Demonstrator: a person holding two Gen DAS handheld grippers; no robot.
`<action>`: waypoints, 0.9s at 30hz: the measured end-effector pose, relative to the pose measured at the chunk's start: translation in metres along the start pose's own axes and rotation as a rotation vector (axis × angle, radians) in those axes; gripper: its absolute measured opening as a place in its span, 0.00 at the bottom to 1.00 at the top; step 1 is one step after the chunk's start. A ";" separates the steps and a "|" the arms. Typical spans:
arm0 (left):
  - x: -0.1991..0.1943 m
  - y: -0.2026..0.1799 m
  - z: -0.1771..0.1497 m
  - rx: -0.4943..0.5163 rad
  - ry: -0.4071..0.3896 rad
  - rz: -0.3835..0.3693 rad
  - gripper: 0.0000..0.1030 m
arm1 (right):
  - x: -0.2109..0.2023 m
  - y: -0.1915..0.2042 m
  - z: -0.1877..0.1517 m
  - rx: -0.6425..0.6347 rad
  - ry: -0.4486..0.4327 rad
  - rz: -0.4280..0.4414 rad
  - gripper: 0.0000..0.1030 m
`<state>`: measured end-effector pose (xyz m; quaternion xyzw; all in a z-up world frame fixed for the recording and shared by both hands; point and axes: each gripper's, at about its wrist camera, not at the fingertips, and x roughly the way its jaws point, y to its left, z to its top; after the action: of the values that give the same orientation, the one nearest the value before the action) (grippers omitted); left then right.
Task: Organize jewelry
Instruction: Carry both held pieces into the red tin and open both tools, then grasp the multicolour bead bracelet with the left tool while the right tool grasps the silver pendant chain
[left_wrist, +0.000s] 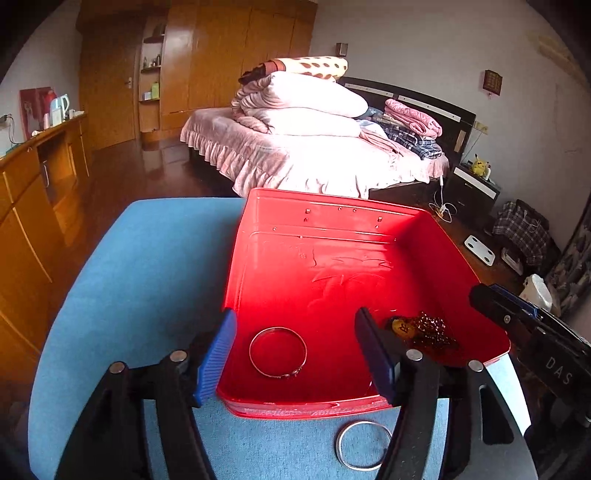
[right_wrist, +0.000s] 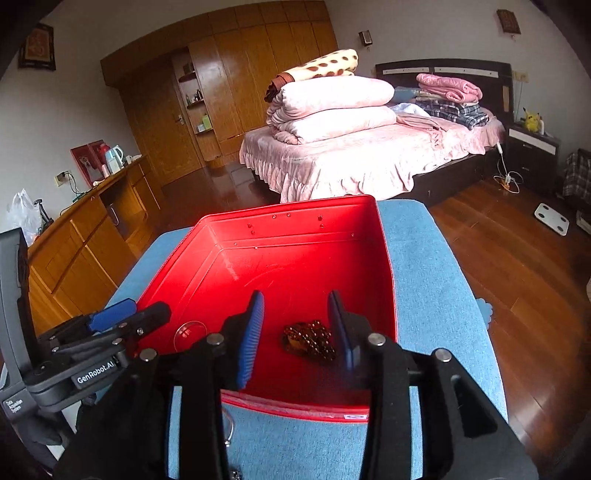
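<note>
A red box (left_wrist: 332, 229) (right_wrist: 384, 258) sits open on a blue cloth. Inside it lie a thin silver bangle (left_wrist: 277, 351) (right_wrist: 190, 332) and a dark beaded bracelet with a yellow charm (left_wrist: 424, 332) (right_wrist: 310, 341). A second silver bangle (left_wrist: 364, 445) lies on the cloth in front of the box. My left gripper (left_wrist: 295, 354) is open and empty, its fingers either side of the bangle in the box. My right gripper (right_wrist: 295, 332) is open and empty, its fingers either side of the beaded bracelet. The left gripper also shows in the right wrist view (right_wrist: 122, 321).
The blue cloth (left_wrist: 147, 295) (right_wrist: 436, 295) covers the table under the box. Beyond it are a bed with folded bedding (left_wrist: 306, 147), a wooden sideboard (left_wrist: 33, 192) on the left, and a wooden floor with a white scale (right_wrist: 552, 218) on the right.
</note>
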<state>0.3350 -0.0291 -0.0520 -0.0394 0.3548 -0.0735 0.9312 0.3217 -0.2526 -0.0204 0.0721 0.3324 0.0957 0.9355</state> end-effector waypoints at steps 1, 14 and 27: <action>-0.003 0.000 0.000 0.006 -0.005 0.010 0.68 | -0.003 0.001 -0.002 -0.005 0.000 -0.010 0.37; -0.043 0.017 -0.047 0.049 -0.007 0.093 0.80 | -0.042 0.001 -0.068 -0.073 0.016 -0.062 0.50; -0.075 0.030 -0.090 0.045 0.055 0.065 0.80 | -0.078 0.007 -0.091 -0.080 0.026 -0.067 0.52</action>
<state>0.2227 0.0108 -0.0736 -0.0050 0.3797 -0.0524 0.9236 0.2041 -0.2574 -0.0415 0.0222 0.3427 0.0787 0.9359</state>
